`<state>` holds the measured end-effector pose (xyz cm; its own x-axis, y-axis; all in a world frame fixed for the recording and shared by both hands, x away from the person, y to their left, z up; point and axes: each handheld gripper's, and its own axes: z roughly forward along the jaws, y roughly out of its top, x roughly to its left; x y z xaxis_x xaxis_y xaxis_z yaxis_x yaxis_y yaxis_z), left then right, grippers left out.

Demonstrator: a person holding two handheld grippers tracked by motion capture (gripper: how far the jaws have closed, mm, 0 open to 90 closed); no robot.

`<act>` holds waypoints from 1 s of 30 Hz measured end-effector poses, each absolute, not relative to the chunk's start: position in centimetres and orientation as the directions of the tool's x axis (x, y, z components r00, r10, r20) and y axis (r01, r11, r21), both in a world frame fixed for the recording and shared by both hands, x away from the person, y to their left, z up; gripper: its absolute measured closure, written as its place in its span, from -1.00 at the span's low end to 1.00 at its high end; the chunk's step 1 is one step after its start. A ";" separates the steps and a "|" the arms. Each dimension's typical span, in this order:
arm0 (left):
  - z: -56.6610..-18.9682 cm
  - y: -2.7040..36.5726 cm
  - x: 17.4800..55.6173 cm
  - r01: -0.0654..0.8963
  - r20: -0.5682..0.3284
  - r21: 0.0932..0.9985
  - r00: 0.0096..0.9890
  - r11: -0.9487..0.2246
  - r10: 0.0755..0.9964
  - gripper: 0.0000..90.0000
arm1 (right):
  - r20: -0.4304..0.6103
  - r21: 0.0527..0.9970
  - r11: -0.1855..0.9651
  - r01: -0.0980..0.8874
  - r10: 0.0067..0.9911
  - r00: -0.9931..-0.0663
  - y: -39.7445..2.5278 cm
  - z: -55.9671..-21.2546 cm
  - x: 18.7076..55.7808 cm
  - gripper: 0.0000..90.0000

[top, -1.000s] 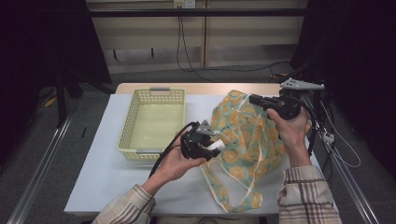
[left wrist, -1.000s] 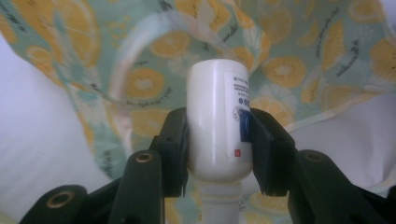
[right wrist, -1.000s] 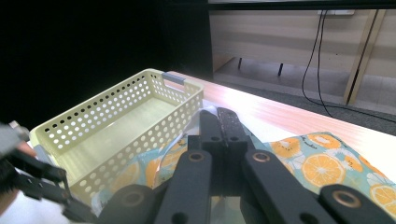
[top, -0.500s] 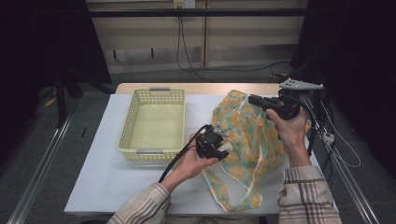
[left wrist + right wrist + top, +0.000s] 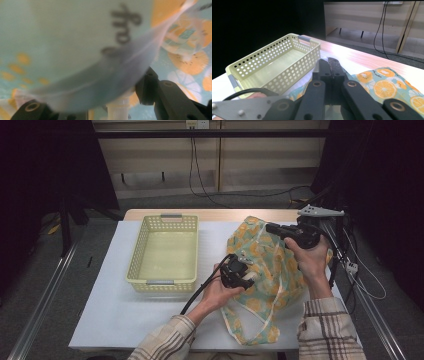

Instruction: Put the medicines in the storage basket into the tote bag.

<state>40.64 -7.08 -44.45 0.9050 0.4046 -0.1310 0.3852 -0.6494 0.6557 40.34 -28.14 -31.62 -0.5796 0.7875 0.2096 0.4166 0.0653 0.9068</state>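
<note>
While your left claw (image 5: 248,279) sits at the bag's nine o'clock edge, thin fabric drapes over it and something white and ribbed lies between its jaws; whether they grip, you cannot tell. That fruit-print bag (image 5: 272,265) on the tabletop (image 5: 110,320) looks light, soft and floppy, so pinch a hem or strap. At twelve o'clock, your right claw (image 5: 271,227) is pressed together on the bag's top. Beyond, at ten o'clock, stands the basket (image 5: 134,265).
</note>
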 end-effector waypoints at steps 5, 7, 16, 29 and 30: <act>-45.2 -7.5 40.8 0.374 -0.115 0.650 0.909 -0.662 0.401 0.33 | 0.208 0.906 0.068 0.417 0.787 -0.581 -28.2 -31.7 40.4 1.00; -45.2 -7.4 40.7 0.369 -0.113 0.651 0.911 -0.663 0.396 0.33 | 0.212 0.906 0.063 0.419 0.787 -0.579 -28.2 -31.7 40.3 1.00; -42.6 -5.8 39.9 0.309 -0.086 0.679 0.934 -0.666 0.346 0.00 | 0.209 0.902 0.070 0.426 0.793 -0.573 -28.3 -31.8 40.5 1.00; -41.1 -3.9 38.2 0.267 -0.029 0.689 0.939 -0.673 0.343 -0.57 | 0.210 0.901 0.069 0.427 0.793 -0.571 -28.4 -31.9 40.3 1.00; -41.0 -3.7 38.1 0.267 -0.029 0.696 0.938 -0.667 0.346 -0.60 | 0.210 0.901 0.069 0.427 0.794 -0.570 -28.5 -31.9 40.3 1.00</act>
<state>38.06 -3.74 -40.97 0.9380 0.3455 -0.0293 0.2674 -0.6669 0.6955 40.31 -28.46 -31.92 -0.5701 0.7943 0.2098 0.4273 0.0686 0.9015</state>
